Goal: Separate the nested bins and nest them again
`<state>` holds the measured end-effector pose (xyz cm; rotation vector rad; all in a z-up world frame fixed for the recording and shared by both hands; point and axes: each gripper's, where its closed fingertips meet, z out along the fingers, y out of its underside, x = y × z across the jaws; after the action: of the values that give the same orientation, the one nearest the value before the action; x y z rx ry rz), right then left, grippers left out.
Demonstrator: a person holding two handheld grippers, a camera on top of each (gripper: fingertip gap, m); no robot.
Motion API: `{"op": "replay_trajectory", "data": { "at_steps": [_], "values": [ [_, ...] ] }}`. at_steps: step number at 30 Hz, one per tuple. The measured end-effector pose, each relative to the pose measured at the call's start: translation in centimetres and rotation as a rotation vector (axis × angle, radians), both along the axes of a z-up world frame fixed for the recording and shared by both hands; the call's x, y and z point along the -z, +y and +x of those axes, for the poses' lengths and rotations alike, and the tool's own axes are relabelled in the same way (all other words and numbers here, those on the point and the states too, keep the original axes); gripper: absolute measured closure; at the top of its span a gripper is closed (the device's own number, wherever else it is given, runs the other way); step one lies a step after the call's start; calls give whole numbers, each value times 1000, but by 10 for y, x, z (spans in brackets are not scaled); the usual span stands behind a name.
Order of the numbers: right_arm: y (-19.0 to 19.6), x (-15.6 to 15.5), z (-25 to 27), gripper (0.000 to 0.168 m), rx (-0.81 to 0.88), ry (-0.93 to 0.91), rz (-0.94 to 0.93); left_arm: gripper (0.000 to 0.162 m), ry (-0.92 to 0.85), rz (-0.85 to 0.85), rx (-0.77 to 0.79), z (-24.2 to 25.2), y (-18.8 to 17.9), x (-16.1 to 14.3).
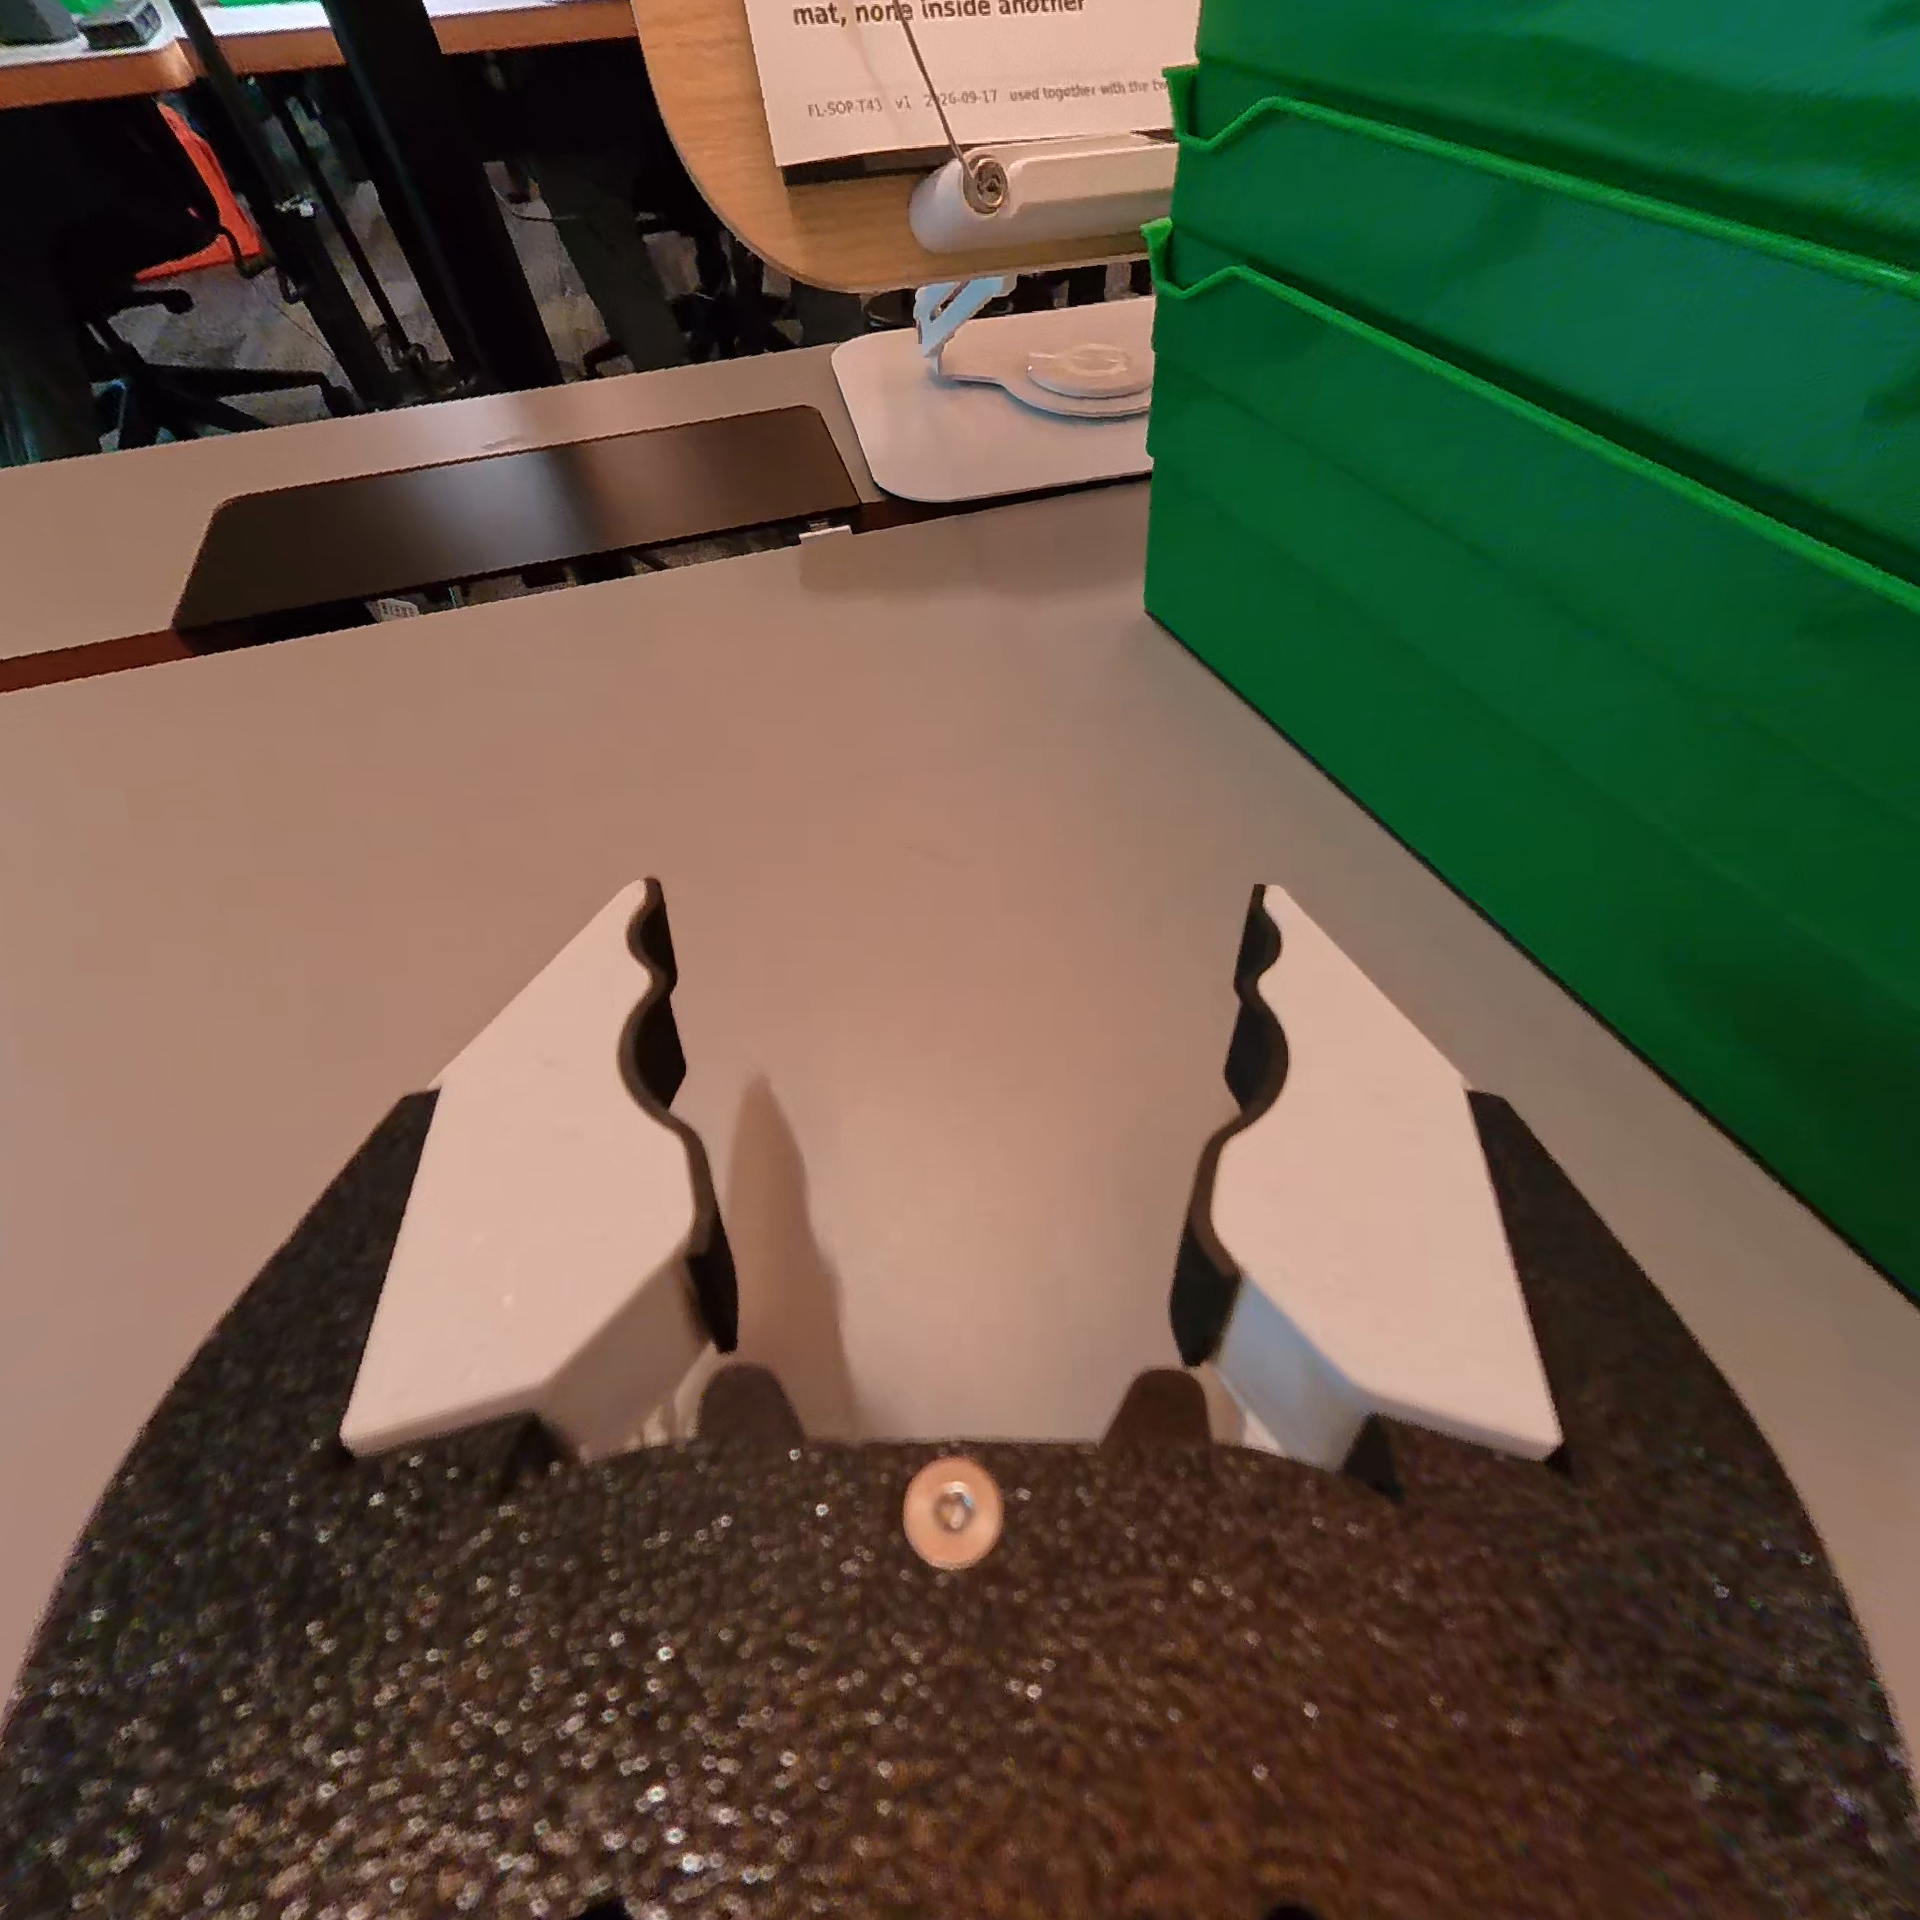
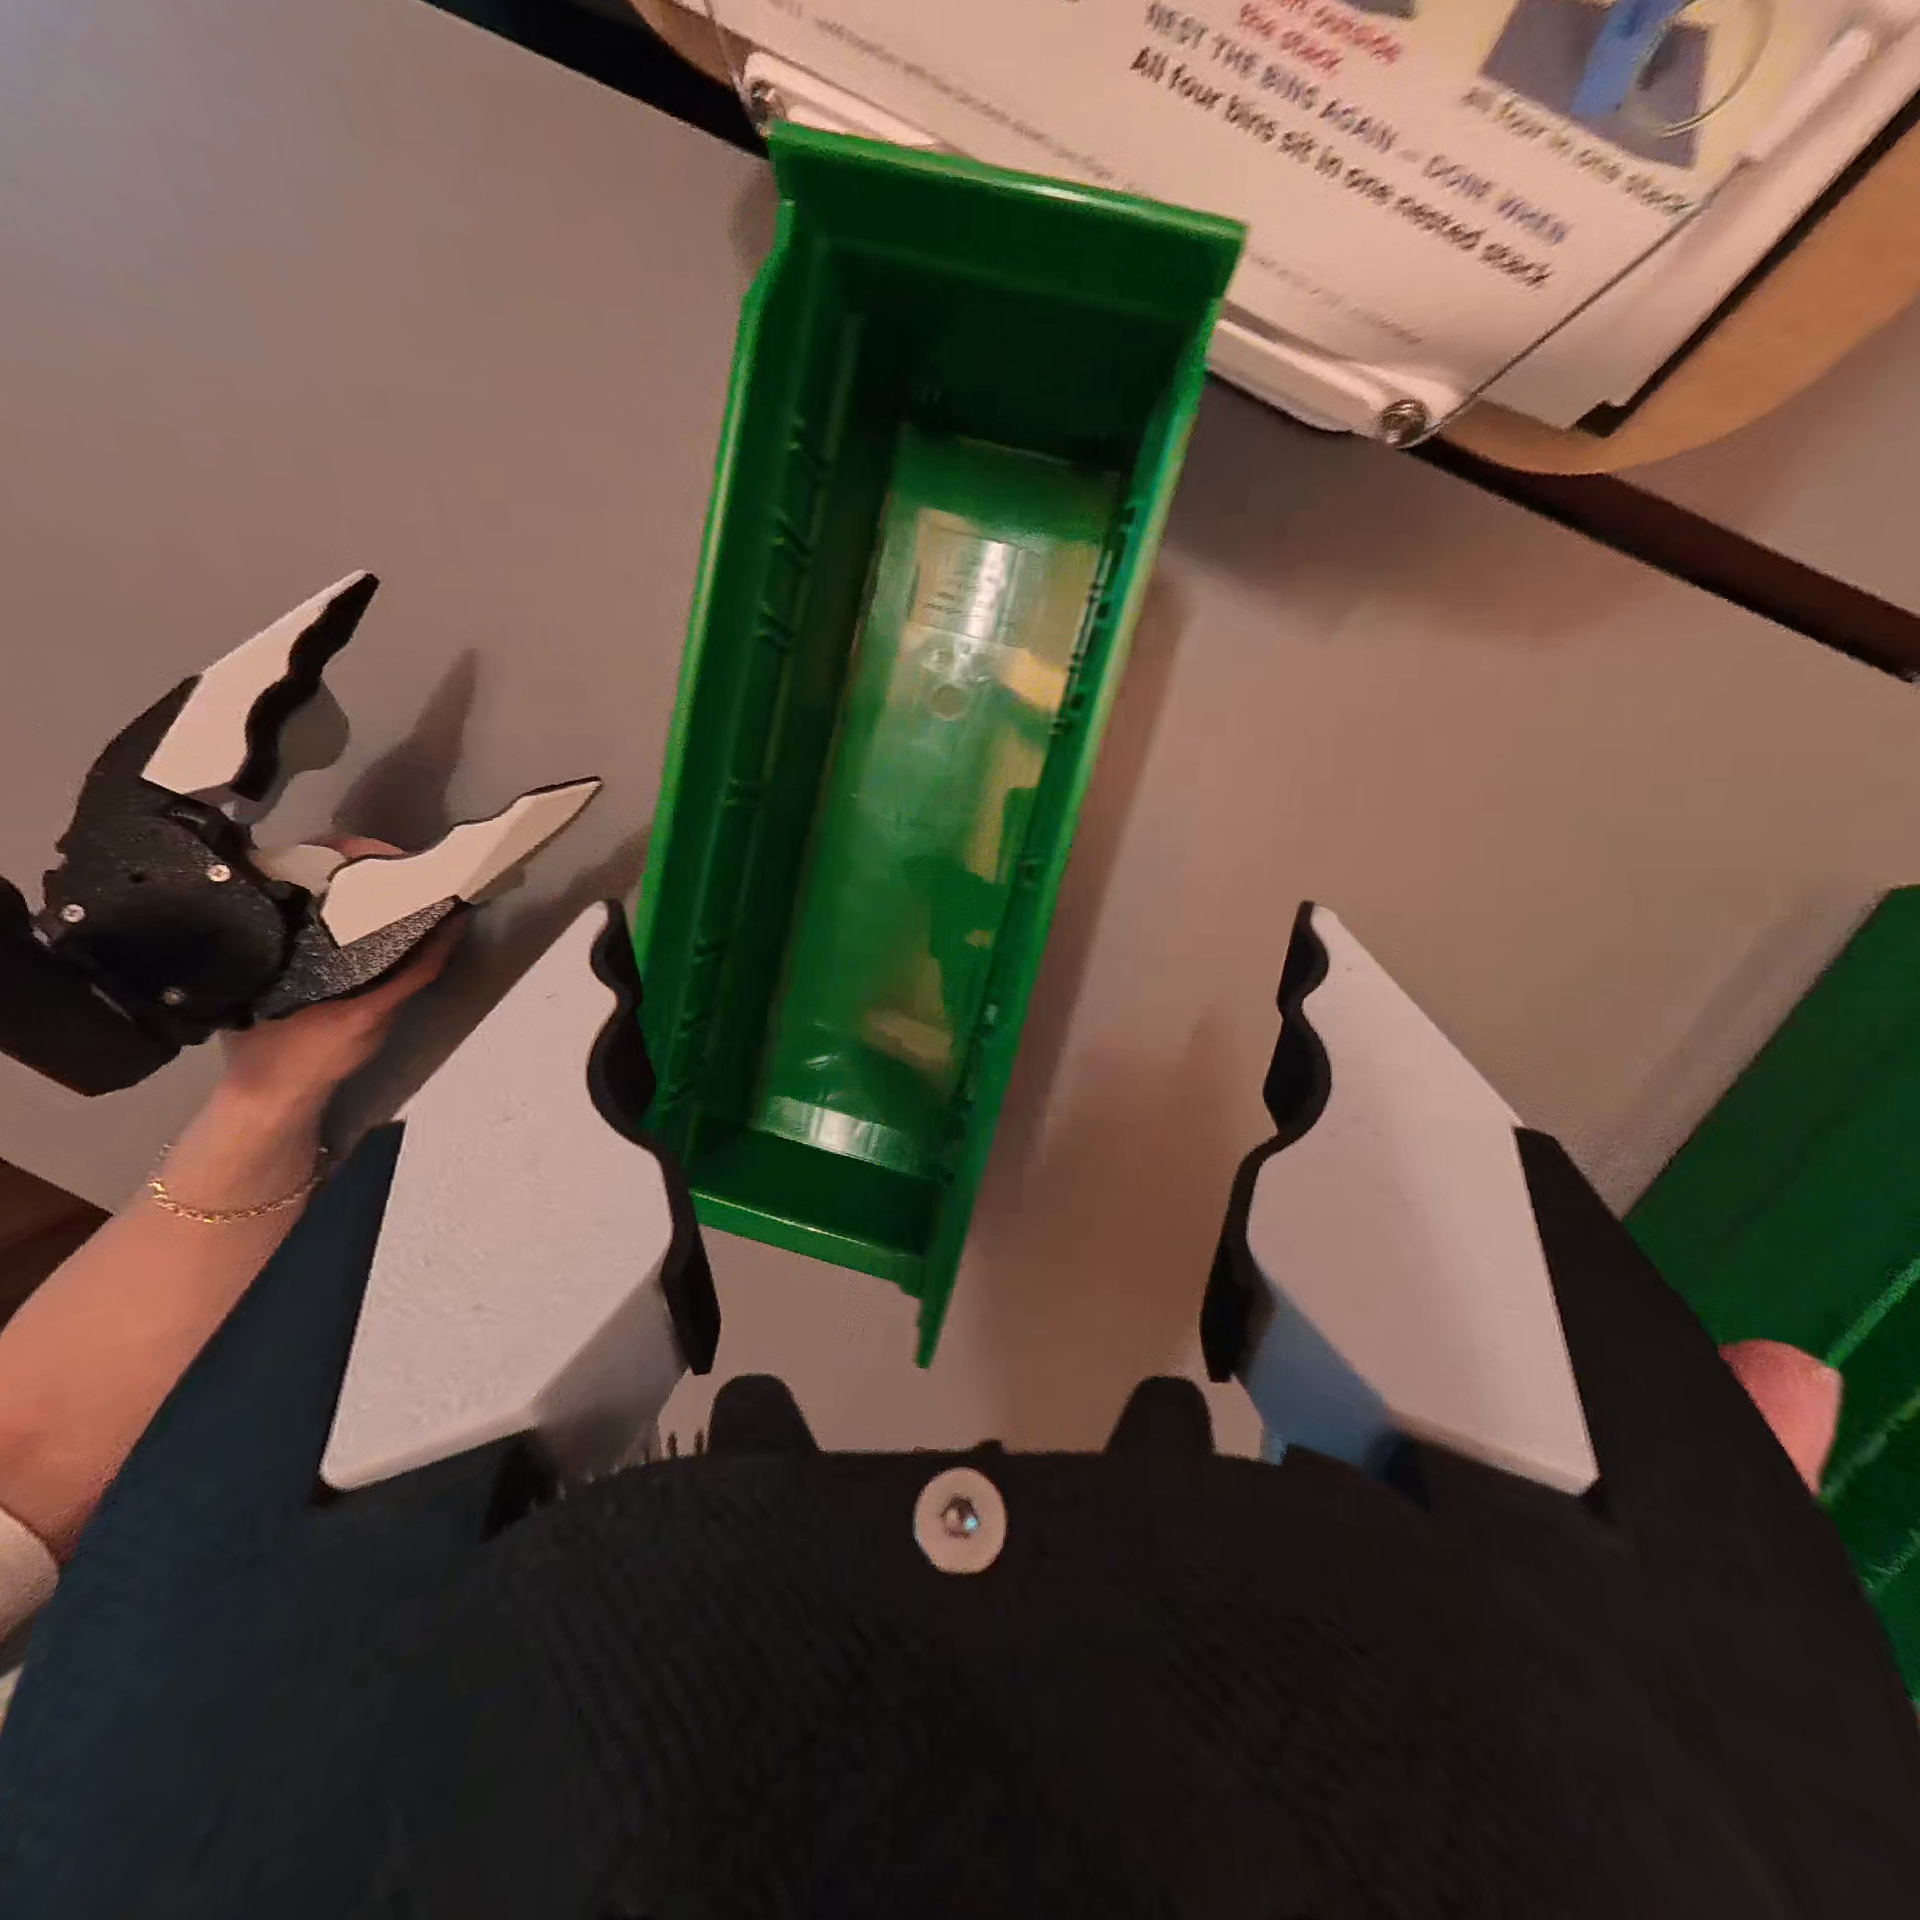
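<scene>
A stack of nested green bins (image 1: pixel 1558 540) stands on the grey table (image 1: pixel 727 790), at the right of the left wrist view. My left gripper (image 1: pixel 956 888) is open and empty, low over the table, to the left of the stack and apart from it. The right wrist view looks down into the top bin (image 2: pixel 966 727), which holds nothing. My right gripper (image 2: pixel 958 909) is open above the bin's near end, with nothing held. The left gripper (image 2: pixel 478 684) also shows there, open, held by a hand left of the bin.
Another green bin (image 2: pixel 1829 1143) lies at the right edge of the right wrist view. A wooden board with printed sheets (image 1: pixel 935 83) on a white stand (image 1: pixel 987 416) is behind the stack. A dark cable slot (image 1: pixel 520 520) runs along the table's far edge.
</scene>
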<state>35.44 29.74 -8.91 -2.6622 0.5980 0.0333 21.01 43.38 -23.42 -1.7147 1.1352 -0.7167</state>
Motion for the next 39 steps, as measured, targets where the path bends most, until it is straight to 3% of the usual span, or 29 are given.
{"op": "replay_trajectory", "data": {
  "at_steps": [12, 23, 29, 34, 39],
  "values": [
    [37, 5, -39, 40, 108, -35, -27, 55, -27, -41, -5, -2, 3, -1],
    [21, 45, -31, 39, 155, -83, -169, 55, -55, -88, -14, -6, 6, -2],
    [13, 65, -26, 48, 179, -52, -215, 55, -47, -70, -8, -6, 5, -2],
    [14, 72, -31, 41, 158, -32, -235, 55, -49, -77, -6, -5, 5, -2],
    [7, 75, -32, 46, 149, -25, -276, 55, -44, -76, -3, -5, 4, -1]
  ]
}}
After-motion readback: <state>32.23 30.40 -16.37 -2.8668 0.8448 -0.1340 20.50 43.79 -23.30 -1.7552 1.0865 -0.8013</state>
